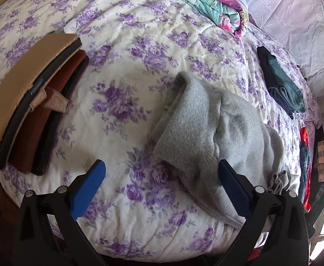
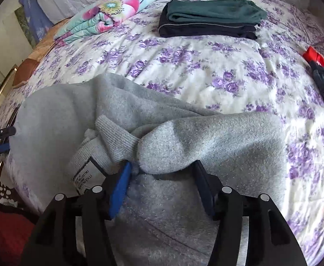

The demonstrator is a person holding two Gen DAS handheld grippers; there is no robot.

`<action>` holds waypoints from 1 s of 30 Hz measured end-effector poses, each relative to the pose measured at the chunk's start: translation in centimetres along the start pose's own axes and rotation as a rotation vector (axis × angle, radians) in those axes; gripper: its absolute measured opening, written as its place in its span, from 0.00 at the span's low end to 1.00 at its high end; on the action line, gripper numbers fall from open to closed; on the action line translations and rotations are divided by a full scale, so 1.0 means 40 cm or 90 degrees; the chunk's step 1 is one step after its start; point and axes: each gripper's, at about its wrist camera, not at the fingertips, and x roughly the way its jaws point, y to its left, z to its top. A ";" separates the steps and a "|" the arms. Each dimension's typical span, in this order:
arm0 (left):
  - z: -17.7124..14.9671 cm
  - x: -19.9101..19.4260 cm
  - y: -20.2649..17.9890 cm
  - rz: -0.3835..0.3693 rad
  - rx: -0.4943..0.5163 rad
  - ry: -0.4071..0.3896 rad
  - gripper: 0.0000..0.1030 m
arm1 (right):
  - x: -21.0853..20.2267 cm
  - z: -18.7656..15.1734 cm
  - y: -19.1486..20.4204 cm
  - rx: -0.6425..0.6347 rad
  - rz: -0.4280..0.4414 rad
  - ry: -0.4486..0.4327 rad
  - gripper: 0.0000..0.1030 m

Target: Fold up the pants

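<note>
We look down on a bed whose quilt (image 1: 139,71), cream with purple roses, fills both wrist views. On it lie the grey fleece pants (image 2: 206,137), bunched in a loose heap near the bed's front edge, one ribbed cuff (image 2: 115,137) flopped over the waistband. Toward the head of the bed sits a folded floral blanket (image 2: 108,13) in turquoise and pink, and beside it a neat stack of folded dark green and navy garments (image 2: 210,20). Tan and brown cushions (image 1: 29,102) rest at the quilt's left side in the left view. Our left gripper (image 1: 162,188) hovers with its blue pads spread wide over bare quilt, the pants' edge just by one finger, nothing grasped. Our right gripper (image 2: 162,184) stands partly parted, a fold of the grey fleece lying between its pads (image 2: 120,190) without being pinched. A white sewn-in label (image 2: 84,175) shows at the waistband; its small black print is too distorted for us to read.
</note>
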 end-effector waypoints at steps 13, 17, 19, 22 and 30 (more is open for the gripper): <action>-0.019 0.043 0.012 -0.059 -0.045 0.049 0.95 | 0.068 -0.030 0.093 -0.123 -0.042 0.024 0.95; -0.002 0.043 -0.004 -0.086 -0.045 0.042 0.95 | -0.026 -0.013 0.096 -0.112 -0.024 -0.061 0.94; 0.010 0.055 -0.013 -0.112 -0.054 0.048 0.95 | -0.049 0.000 0.098 -0.109 -0.030 -0.100 0.95; 0.020 0.087 -0.017 -0.128 -0.072 0.061 0.95 | -0.021 0.031 0.072 -0.068 -0.058 -0.091 0.95; 0.034 0.125 -0.064 -0.074 -0.023 0.022 0.96 | 0.106 0.037 0.021 -0.002 -0.064 0.027 0.97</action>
